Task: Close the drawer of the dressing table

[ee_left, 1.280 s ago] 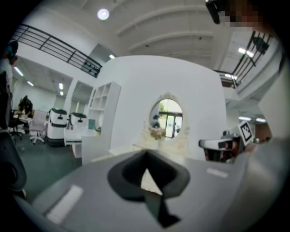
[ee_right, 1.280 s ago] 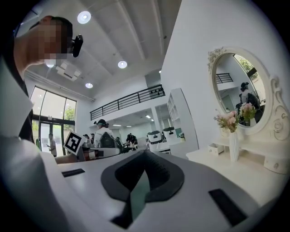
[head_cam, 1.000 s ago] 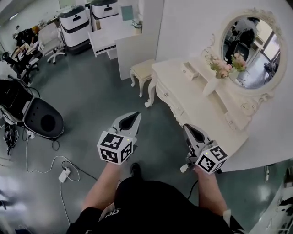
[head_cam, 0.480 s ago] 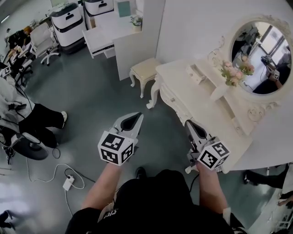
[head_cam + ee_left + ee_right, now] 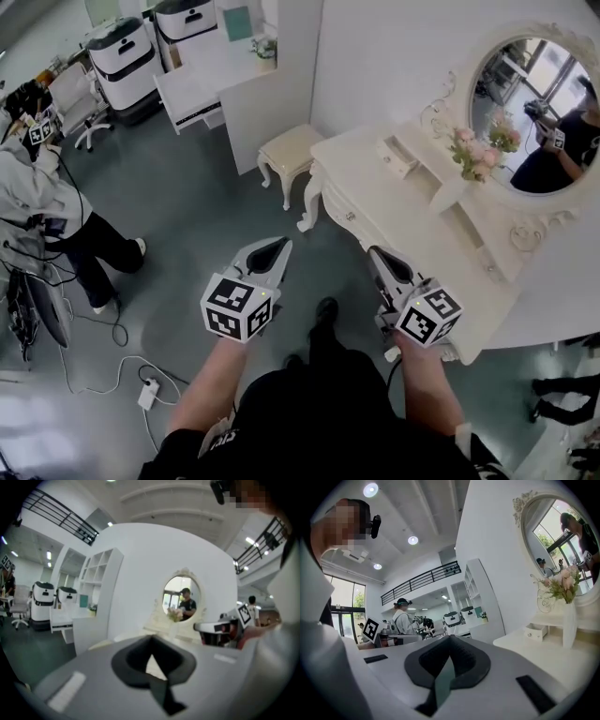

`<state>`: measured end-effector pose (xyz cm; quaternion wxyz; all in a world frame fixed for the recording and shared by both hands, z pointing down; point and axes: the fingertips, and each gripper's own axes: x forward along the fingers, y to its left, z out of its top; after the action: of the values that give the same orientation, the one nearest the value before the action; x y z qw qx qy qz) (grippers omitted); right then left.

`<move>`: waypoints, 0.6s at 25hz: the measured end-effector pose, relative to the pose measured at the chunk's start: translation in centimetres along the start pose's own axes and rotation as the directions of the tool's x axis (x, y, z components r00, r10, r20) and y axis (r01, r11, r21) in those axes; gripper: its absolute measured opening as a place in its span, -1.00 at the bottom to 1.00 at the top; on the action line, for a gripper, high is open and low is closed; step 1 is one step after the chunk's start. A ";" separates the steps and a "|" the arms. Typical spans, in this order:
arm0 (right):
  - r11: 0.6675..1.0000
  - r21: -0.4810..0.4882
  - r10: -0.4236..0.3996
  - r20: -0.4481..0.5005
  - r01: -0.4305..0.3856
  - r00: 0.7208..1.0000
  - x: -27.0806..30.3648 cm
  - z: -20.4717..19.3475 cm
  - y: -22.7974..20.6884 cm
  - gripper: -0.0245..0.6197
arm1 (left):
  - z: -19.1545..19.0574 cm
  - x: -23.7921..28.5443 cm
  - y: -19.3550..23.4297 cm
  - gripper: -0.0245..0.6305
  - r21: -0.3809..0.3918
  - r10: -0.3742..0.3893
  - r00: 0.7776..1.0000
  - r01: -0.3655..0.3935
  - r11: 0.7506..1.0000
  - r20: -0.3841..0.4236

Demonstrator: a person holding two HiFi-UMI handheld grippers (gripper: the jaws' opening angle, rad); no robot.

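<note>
- Dressing table point(image 5: 412, 199): cream, with carved legs, set against the white wall; all places below are given from it.
- Mirror point(image 5: 539, 103): oval, rising from the table's back edge.
- Stool point(image 5: 286, 150): on the floor just beside the table's far end.
- Left gripper point(image 5: 279, 246): out over the floor in front of the table, jaws pressed together with nothing between them.
- Right gripper point(image 5: 375, 255): at the table's front edge, jaws likewise together and empty.
- Drawer point(image 5: 397, 157): small, at the back of the tabletop, pulled out; it lies beyond the right gripper's tips, well apart from both grippers.
</note>
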<state>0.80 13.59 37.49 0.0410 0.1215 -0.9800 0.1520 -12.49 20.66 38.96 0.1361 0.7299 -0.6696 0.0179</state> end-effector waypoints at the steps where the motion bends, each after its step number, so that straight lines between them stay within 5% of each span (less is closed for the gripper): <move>1: 1.000 0.000 -0.005 0.005 0.005 1.000 0.4 0.2 -0.8 -0.94 | 0.2 0.8 0.3 -0.90 0.004 -0.004 1.000 0.004 1.000 -0.003; 15: 0.998 0.052 -0.044 -0.005 0.045 0.999 7.6 1.9 -16.2 -0.94 | 2.6 18.3 3.6 -0.90 0.048 -0.075 0.992 0.080 0.996 -0.102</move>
<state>-2.53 -3.70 41.25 0.0428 0.1440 -0.9727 0.1766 -14.56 2.02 40.92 0.1511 0.7567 -0.6325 0.0667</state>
